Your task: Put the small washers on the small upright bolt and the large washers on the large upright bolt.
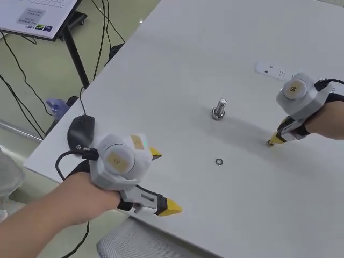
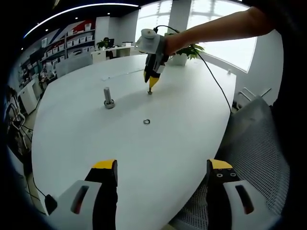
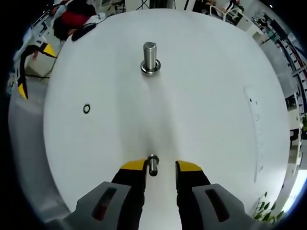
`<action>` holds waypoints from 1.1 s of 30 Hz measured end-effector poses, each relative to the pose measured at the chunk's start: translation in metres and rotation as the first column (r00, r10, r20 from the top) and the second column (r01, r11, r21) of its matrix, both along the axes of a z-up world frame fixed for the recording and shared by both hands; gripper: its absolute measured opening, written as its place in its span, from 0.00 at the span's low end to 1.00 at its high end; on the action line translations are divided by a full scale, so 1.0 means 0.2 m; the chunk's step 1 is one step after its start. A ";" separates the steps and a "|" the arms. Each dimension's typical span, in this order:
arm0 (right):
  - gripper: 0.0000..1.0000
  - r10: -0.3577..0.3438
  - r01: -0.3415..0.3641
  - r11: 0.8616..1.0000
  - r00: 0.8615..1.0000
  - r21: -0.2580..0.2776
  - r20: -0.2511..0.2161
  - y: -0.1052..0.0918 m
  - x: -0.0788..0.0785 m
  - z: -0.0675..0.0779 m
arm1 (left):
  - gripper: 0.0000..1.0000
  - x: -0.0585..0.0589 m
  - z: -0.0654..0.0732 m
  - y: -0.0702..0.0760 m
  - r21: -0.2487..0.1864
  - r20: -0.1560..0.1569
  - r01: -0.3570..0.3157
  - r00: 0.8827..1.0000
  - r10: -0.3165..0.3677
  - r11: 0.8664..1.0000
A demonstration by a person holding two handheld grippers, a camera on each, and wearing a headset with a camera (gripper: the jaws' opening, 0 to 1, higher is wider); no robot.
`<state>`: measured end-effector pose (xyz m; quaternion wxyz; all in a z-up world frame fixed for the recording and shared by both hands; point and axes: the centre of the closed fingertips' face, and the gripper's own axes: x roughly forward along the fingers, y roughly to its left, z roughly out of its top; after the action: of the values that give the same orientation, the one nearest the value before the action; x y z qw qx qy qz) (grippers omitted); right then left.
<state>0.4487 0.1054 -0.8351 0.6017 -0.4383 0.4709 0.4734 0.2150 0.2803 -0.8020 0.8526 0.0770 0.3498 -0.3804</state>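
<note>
The large upright bolt (image 1: 219, 109) stands mid-table with a washer ring around its base (image 3: 150, 67). A small loose washer (image 1: 219, 161) lies flat on the white table (image 1: 177, 59), nearer to me than the bolt. The small upright bolt (image 3: 152, 165) stands between the jaws of my right gripper (image 3: 160, 166), close to the left one; the jaws are slightly apart, tips down at the tabletop (image 1: 275, 140). My left gripper (image 1: 164, 180) hovers open and holds nothing at the table's near edge, well short of the loose washer (image 2: 147, 121).
A white power strip (image 1: 274, 71) lies at the far right of the table. A black mouse (image 1: 80, 131) with its cable sits at the left edge, near my left hand. A grey chair (image 1: 129, 242) stands below the near edge.
</note>
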 end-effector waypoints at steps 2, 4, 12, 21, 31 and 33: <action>0.26 0.003 -0.003 1.000 1.000 0.000 0.005 0.01 0.01 0.01 | 0.75 0.00 0.01 0.00 -0.002 0.003 0.000 1.000 0.000 1.000; 0.27 0.005 -0.005 1.000 1.000 0.005 0.004 0.02 0.00 0.03 | 0.75 0.01 0.02 0.00 0.000 0.008 0.001 1.000 -0.001 1.000; 0.29 0.032 -0.032 0.999 0.999 0.032 0.012 0.10 -0.04 0.08 | 0.75 0.00 0.04 0.01 -0.003 0.022 0.000 1.000 0.000 1.000; 0.30 0.088 -0.089 0.992 0.996 0.086 0.023 0.25 -0.12 0.15 | 0.74 -0.01 0.05 0.01 0.005 0.025 0.009 1.000 -0.009 1.000; 0.31 0.161 -0.162 0.982 0.987 0.099 0.014 0.37 -0.24 0.15 | 0.74 -0.01 0.07 0.01 0.001 0.030 0.011 0.999 -0.011 1.000; 0.31 0.177 -0.178 0.979 0.984 0.102 0.012 0.40 -0.26 0.14 | 0.74 -0.01 0.07 0.01 0.002 0.031 0.009 0.999 -0.009 1.000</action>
<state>0.3963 0.1849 -0.8065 0.5794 -0.4478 0.4043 0.5480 0.2132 0.2820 -0.7887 0.8560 0.0851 0.3366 -0.3829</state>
